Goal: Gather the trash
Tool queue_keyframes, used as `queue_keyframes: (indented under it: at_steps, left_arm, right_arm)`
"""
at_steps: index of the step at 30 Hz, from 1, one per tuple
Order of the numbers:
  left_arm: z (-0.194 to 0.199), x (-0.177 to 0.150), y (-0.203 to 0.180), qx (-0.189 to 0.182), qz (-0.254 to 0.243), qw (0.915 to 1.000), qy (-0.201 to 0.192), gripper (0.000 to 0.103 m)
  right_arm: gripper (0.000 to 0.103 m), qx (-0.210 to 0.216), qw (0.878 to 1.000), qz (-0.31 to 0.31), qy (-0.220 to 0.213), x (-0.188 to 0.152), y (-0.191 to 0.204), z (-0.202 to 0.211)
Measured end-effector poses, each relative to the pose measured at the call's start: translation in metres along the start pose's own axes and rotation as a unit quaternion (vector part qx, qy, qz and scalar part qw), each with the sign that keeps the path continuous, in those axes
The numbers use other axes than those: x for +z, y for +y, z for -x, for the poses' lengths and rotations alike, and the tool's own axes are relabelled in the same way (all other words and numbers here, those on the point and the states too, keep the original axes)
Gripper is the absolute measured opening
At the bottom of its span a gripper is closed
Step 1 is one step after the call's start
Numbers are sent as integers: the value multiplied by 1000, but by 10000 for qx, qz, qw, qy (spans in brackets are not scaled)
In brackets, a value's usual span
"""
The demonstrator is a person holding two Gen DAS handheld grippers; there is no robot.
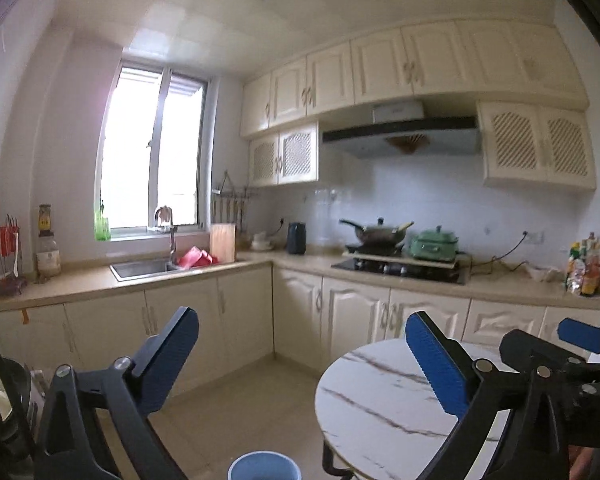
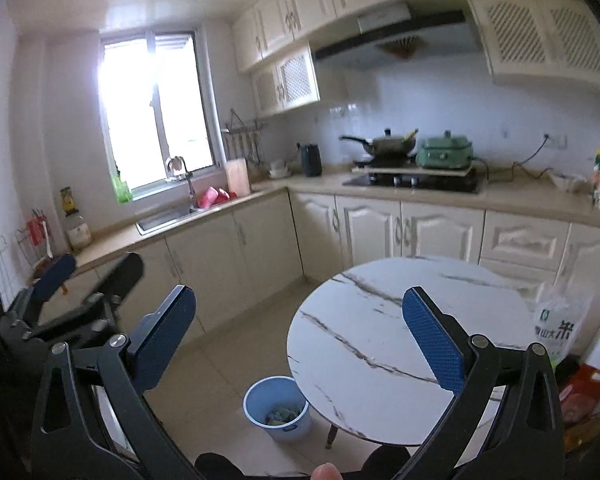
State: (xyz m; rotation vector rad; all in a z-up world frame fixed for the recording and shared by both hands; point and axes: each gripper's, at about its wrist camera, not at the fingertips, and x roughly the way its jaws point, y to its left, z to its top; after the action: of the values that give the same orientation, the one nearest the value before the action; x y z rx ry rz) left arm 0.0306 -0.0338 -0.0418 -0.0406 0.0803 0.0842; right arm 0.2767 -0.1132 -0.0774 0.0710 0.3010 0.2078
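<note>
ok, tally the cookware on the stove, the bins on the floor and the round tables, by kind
Wok: 1
Green pot: 1
Blue bin: 1
Round marble table: 1
Total: 4

Tabletop (image 2: 380, 332): glossy white marble-look surface with grey veining. Bin (image 2: 278, 408): smooth, matt blue plastic. Fingers (image 2: 432, 340): blue pads with a fine ribbed texture, set on matt black frames with metal pivots. Sink (image 1: 140, 269): brushed metal. Cabinets (image 1: 236, 316): cream, satin-painted panels. Floor (image 2: 236, 360): pale tile, slight sheen. Board (image 1: 223, 242): bare wood.
</note>
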Motion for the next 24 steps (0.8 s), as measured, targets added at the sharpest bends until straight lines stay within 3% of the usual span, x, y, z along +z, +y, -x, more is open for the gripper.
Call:
queue_keyframes:
  at_steps: [4,10,17,24]
  left_arm:
    - [51,-14,6,-82,15,9997,-248,102]
    - [89,-49,31,-171,91,9983,-547,102]
    - [133,-73,38,-259,-125,9972,-696,102]
    - [140,-81,27,-270,-239,9958,-843,102]
  right_arm:
    - [103,-191,9990,177,-362,7,7,49]
    - [103,-499,9945,435,-807,13,18,103]
    - [103,-1116,9856,611,-1110,13,20,132]
    - [103,-1447,9799,539,-1263,12,14,145]
